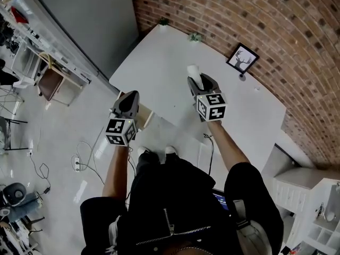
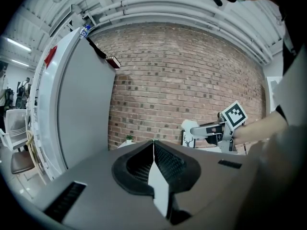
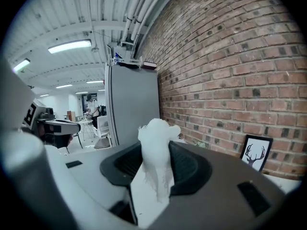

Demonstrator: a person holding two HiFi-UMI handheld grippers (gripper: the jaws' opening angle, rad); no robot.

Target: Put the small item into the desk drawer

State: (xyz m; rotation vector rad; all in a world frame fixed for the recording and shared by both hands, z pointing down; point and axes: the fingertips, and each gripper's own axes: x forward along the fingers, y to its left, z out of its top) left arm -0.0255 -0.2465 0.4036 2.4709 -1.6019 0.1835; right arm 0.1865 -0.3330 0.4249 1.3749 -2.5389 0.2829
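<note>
Your right gripper [image 1: 197, 83] is clamped on the small item [image 1: 193, 71], a soft white wad held above the desk's [image 1: 170, 62] near half, seemingly for carrying. Your left gripper [image 1: 129, 96], jaws together on nothing, hangs just off the desk's near edge over what looks like the drawer [image 1: 147, 118]. The framed deer picture [image 1: 243, 58] and small plants [image 1: 195, 36] at the desk's far side stand well clear of that path.

The head view looks steeply down onto the table [image 1: 175, 62] against the brick wall [image 1: 239, 15]. The left tongs [image 1: 129, 95] and right tongs [image 1: 195, 79] each carry a camera close behind the jaws, facing that wall almost level; all three views catch the deer picture [image 3: 254, 152] at it.
</note>
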